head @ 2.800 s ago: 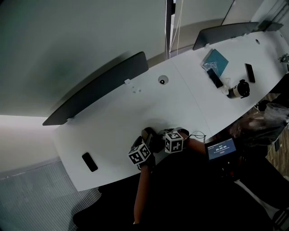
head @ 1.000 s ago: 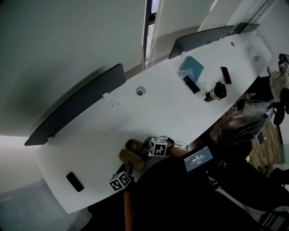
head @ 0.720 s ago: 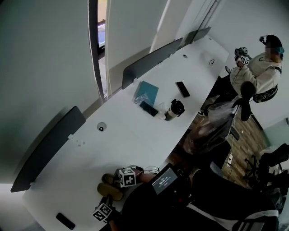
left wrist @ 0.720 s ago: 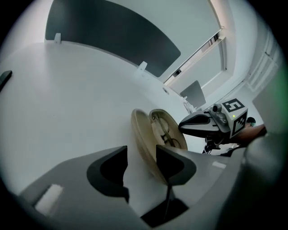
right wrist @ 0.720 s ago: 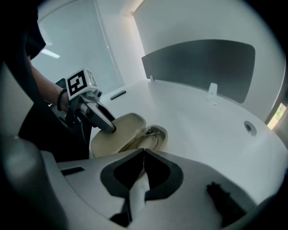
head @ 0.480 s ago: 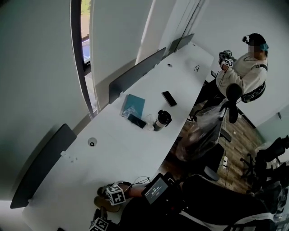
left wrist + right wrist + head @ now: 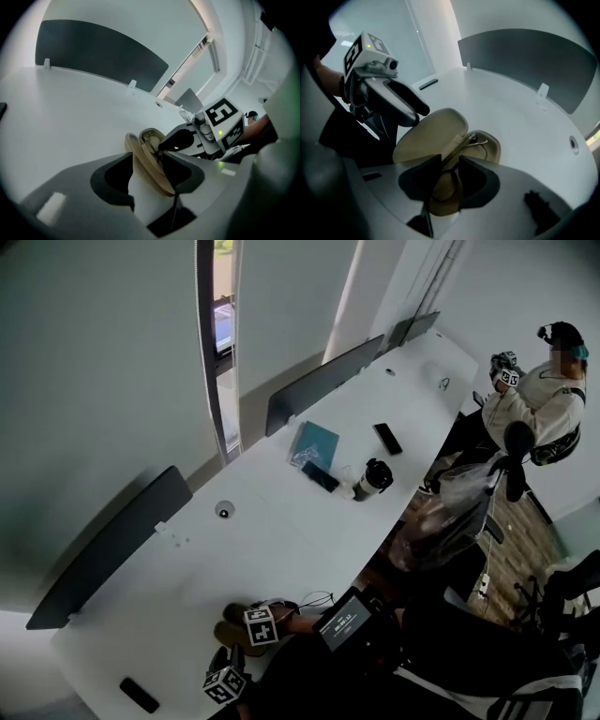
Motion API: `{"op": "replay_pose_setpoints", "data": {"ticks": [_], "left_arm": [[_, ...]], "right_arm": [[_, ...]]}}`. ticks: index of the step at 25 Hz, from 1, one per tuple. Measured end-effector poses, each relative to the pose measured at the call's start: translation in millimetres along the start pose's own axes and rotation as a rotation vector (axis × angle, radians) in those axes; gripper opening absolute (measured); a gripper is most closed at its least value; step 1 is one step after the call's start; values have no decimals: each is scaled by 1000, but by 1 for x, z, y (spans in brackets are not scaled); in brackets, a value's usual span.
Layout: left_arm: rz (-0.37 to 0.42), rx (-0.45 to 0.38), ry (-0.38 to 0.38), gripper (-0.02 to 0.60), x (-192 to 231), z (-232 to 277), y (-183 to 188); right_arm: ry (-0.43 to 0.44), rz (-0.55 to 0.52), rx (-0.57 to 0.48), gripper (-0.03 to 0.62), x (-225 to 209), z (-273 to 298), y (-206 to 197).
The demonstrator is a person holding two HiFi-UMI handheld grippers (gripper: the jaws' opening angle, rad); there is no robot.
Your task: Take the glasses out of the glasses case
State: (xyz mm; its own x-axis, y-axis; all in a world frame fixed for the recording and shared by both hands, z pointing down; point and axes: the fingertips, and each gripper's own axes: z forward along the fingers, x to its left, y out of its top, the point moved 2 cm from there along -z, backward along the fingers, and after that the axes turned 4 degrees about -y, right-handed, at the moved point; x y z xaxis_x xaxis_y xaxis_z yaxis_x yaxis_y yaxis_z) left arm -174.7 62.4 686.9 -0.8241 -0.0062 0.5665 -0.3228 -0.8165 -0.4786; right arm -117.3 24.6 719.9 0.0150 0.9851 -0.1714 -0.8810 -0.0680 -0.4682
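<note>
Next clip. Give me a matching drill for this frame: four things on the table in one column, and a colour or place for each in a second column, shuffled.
Things:
1. glasses case
2. notebook
3. travel mug
4. lone phone

Descriptions:
A. teal
B. black, lying flat near the end of the table at the head view's lower left
C. tan, lid open
D. dark-topped, close to the table's edge, just past the notebook

Pairs: 1-C; 2-A; 3-D; 4-B
</note>
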Motion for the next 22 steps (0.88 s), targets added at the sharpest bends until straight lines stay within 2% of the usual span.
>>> {"op": "replay_pose_setpoints", "data": {"ticks": [4,8,14,16,19,22], "left_arm": [[62,37,-49,207,-19,19,1],[153,100,-29,207,-16,8,4],[208,96,-40,204,-26,7,9],[205,89,-49,202,-29,6,12],[228,80,-44,201,-29,4,15],[235,80,-26,199,-23,4,14]], "right_arm": [[-11,41,6,120,-14,-10,-8],[29,68,-2,110,-15,-4,0],[80,95,-14,35,-11,-6,3],[76,136,-15,9,-15,-7,-2],[70,224,-15,9,-19,-10,-16],[73,342,-71,9,-26,-16,-15]]}}
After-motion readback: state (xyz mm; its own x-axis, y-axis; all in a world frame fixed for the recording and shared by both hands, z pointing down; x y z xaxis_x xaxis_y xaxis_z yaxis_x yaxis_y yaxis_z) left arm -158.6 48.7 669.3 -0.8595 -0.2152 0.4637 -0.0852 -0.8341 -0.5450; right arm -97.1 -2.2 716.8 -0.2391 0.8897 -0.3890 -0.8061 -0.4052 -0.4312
